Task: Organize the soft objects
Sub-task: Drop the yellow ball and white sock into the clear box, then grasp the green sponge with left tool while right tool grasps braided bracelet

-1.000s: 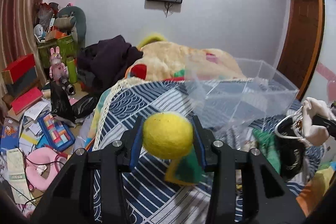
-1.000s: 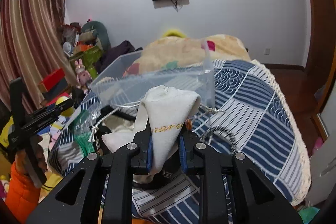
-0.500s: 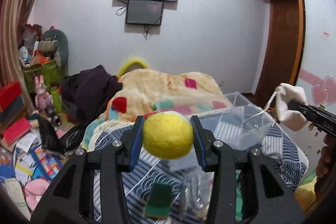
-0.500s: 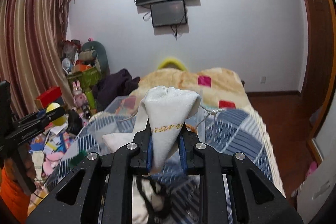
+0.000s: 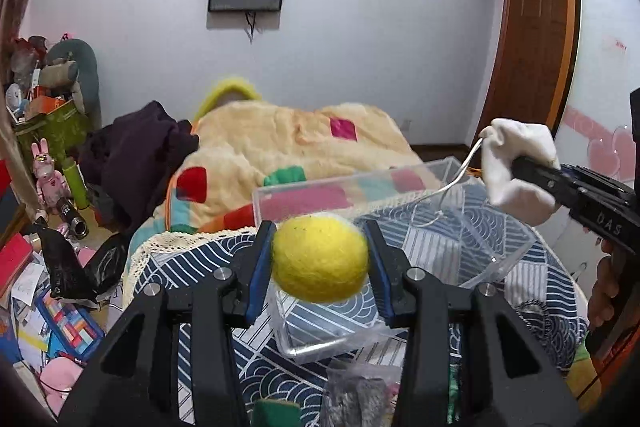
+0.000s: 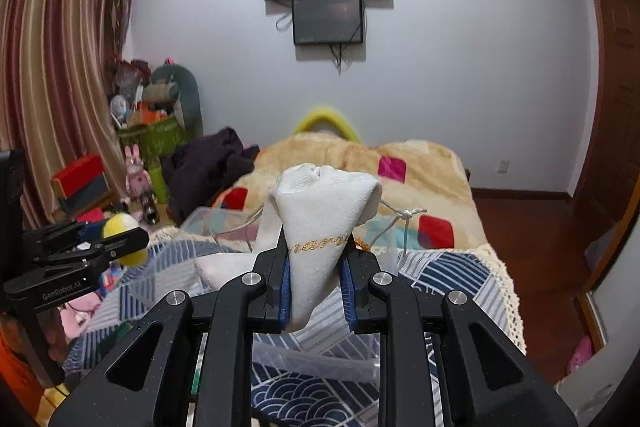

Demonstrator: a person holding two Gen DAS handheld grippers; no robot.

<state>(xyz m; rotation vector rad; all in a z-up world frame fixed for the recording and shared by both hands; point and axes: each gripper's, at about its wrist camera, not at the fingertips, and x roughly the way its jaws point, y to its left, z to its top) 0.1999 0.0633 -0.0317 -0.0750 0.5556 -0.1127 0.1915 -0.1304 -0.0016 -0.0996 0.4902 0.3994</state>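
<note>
My left gripper [image 5: 320,259] is shut on a yellow felt ball [image 5: 320,258], held above the near end of a clear plastic bin [image 5: 400,195] on the bed. My right gripper [image 6: 316,267] is shut on a white drawstring pouch [image 6: 320,211] with gold lettering; its cords hang toward the bin [image 6: 312,367]. In the left wrist view the pouch [image 5: 516,163] and right gripper [image 5: 520,167] are at the right, above the bin's far right side. In the right wrist view the ball [image 6: 124,239] and left gripper [image 6: 120,241] are at the left.
The bin lies on a blue patterned bedspread [image 5: 192,267]. A cream patchwork blanket [image 5: 280,139] and dark clothes [image 5: 136,155] lie behind it. A green sponge [image 5: 276,413] and a grey bag [image 5: 356,395] lie near the front. Clutter [image 5: 48,287] covers the floor at left.
Both grippers have risen off the bed with their loads and moved over the clear bin. The ball and the pouch stay gripped.
</note>
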